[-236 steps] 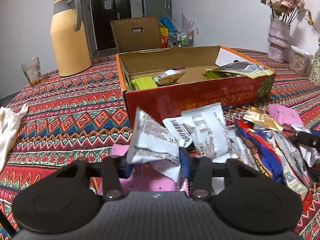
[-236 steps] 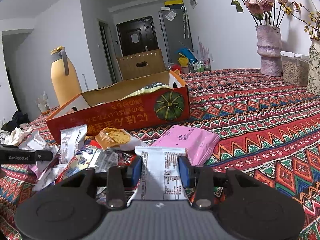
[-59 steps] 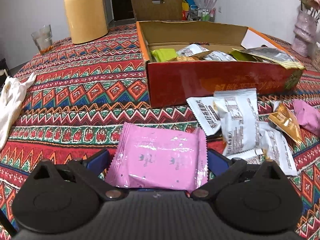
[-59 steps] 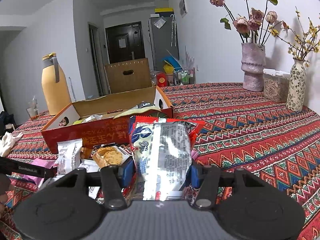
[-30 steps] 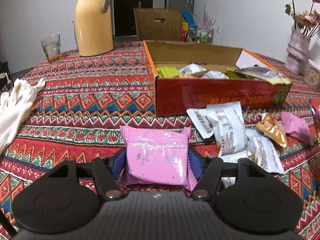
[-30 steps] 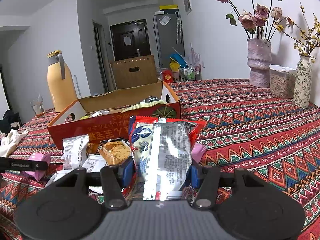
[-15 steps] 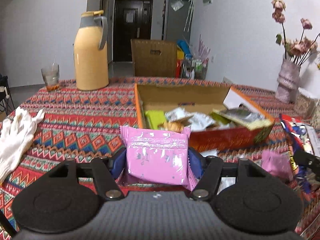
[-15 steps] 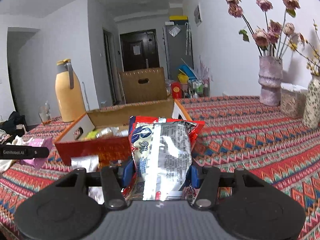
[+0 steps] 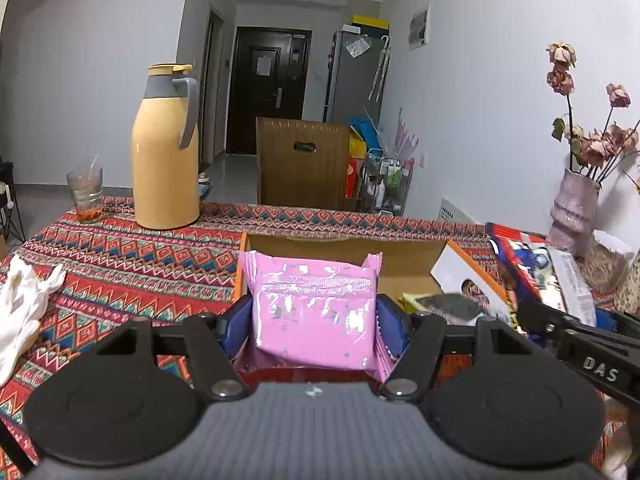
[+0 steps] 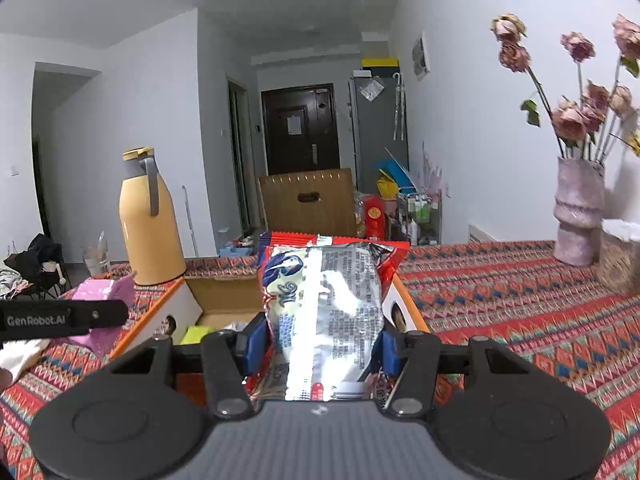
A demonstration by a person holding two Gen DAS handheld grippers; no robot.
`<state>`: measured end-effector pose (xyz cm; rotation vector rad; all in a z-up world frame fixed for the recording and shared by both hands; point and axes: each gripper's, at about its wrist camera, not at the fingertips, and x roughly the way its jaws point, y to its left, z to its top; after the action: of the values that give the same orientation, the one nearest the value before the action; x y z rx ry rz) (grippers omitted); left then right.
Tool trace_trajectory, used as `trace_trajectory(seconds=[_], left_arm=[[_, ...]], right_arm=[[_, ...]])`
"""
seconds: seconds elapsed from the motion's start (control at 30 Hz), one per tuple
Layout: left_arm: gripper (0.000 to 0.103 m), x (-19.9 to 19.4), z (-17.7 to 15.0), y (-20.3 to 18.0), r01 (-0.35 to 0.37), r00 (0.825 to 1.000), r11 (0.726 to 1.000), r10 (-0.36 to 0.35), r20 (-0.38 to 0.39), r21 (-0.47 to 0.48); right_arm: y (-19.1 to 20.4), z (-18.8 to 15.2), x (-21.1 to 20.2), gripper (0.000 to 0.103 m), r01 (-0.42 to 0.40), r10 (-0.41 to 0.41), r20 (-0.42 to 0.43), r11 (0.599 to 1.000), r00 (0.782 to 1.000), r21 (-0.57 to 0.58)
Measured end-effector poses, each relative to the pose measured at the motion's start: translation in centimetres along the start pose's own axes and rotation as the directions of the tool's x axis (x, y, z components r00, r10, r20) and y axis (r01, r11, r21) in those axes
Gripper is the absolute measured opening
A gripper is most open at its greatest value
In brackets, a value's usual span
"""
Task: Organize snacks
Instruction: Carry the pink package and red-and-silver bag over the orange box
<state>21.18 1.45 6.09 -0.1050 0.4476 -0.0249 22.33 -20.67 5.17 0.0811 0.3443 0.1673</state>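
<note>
Left gripper (image 9: 316,320): clamped on the pink packet (image 9: 316,312), held upright at lower centre of its frame, just before the open box (image 9: 408,256).
Right gripper (image 10: 322,344): clenched on the red-and-silver snack bag (image 10: 324,308), centre frame, likewise in front of the box.
Box: mid-frame on the counter (image 9: 120,264), some packets already inside.
Doing it well: carry each snack past the near wall, lower it over a free spot, let go one at a time.
Watch: the grippers sit close together; keep them from colliding.
Surroundings: yellow jug (image 9: 166,148) upper left.
</note>
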Motion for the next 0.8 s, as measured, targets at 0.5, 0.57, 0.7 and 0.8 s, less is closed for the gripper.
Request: trace_trajectory(seconds=[0.5, 0.57, 0.7, 0.8], left_arm=[[0.065, 6.5, 1.6, -1.0, -0.059, 0.998, 0.998, 0.058, -0.026, -0.029], [0.065, 7.4, 1.6, -1.0, -0.067, 0.997, 0.997, 0.066, -0.029, -0.026], [0.065, 8.7, 0.9, -1.0, -0.081, 0.996, 0.996, 0.080, -0.025, -0.028], [0.065, 9.6, 0.3, -1.1, -0.085, 0.996, 0.996, 0.084, -0.040, -0.013]], right_arm=[[0.0, 1.6, 9.1, 0.054, -0.006, 0.006, -0.062, 1.000, 0.998, 0.002], [-0.1, 1.4, 10.2, 0.054, -0.004, 0.004, -0.073, 1.000, 0.997, 0.007], [-0.1, 0.6, 11.7, 0.054, 0.022, -0.022, -0.073, 1.000, 0.997, 0.009], [0.1, 0.0, 12.3, 0.054, 0.019, -0.021, -0.079, 1.000, 0.997, -0.014]])
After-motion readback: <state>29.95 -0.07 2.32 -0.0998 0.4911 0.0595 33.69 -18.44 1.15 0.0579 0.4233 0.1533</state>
